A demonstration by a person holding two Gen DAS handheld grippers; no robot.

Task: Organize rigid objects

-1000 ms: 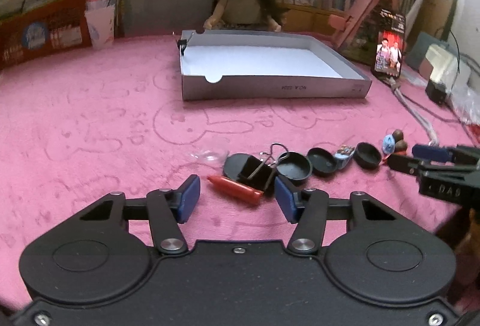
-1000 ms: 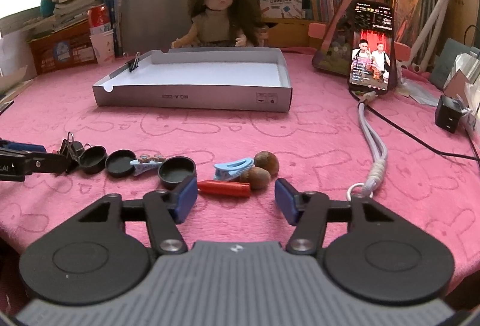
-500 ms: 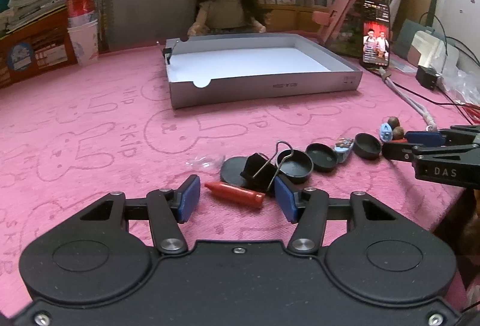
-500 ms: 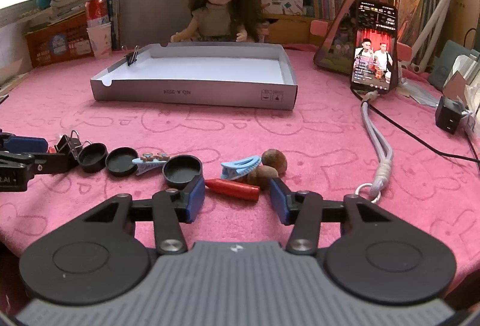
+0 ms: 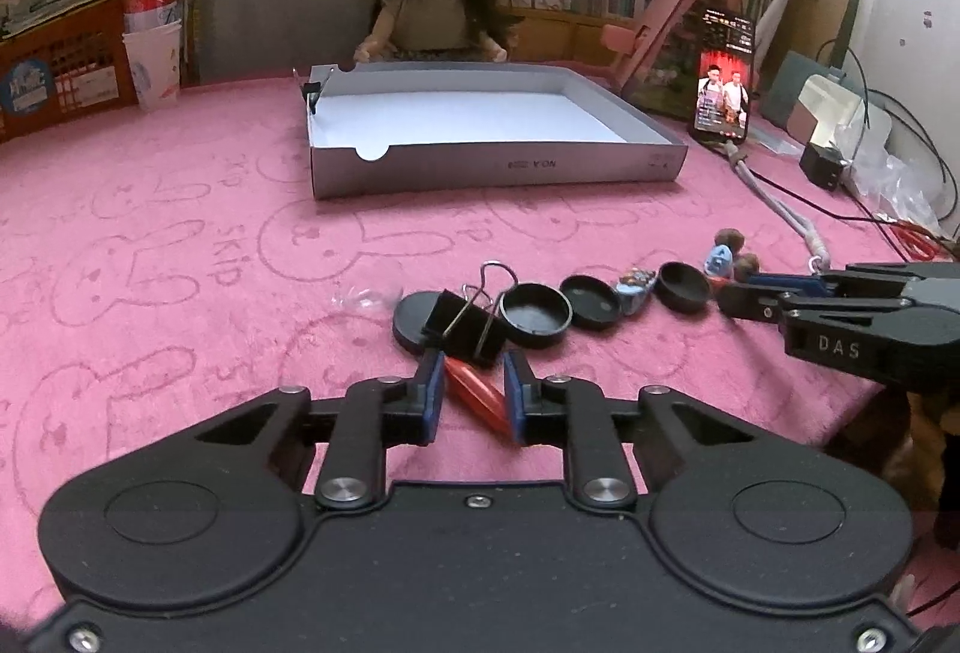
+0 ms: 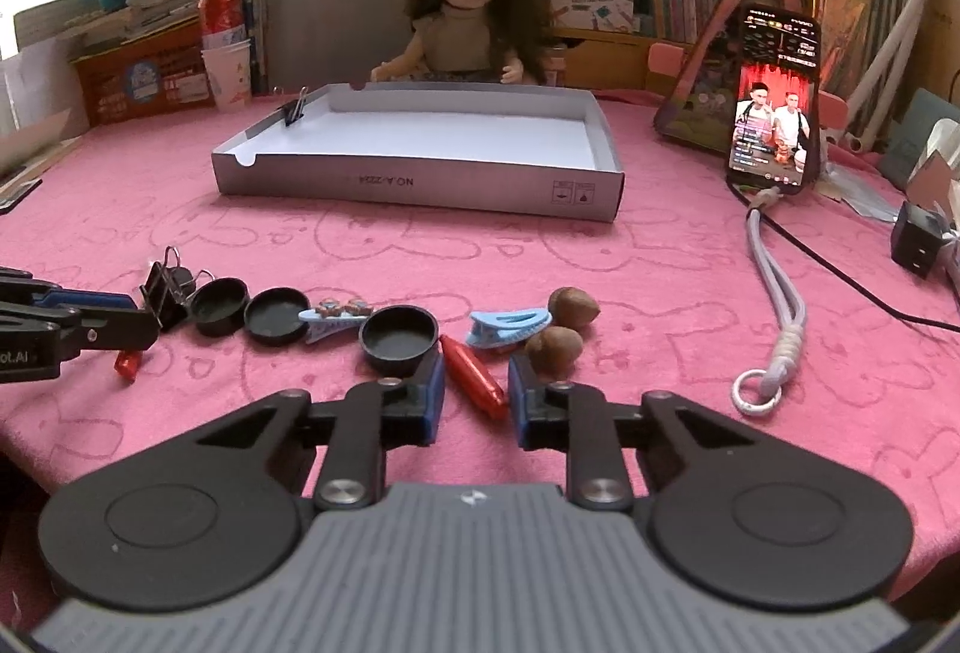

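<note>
A row of small objects lies on the pink cloth: a black binder clip [image 5: 465, 320], several black round lids [image 5: 536, 314], blue hair clips [image 6: 509, 326], two nuts [image 6: 573, 307] and two red sausage-shaped sticks. My left gripper [image 5: 474, 392] is shut on one red stick [image 5: 477, 394]. My right gripper [image 6: 476, 383] is shut on the other red stick [image 6: 472, 376], with a lid [image 6: 399, 338] and a nut [image 6: 553, 350] just beyond its fingertips. An empty grey cardboard tray [image 6: 414, 188] stands further back.
A doll [image 6: 471, 29] sits behind the tray. A phone [image 6: 774, 104] on a stand plays at the right, with a grey cord [image 6: 774, 293] and a black adapter [image 6: 918, 239]. Books, a cup and a can line the back.
Both grippers went forward and down and closed from wide open onto the red sticks.
</note>
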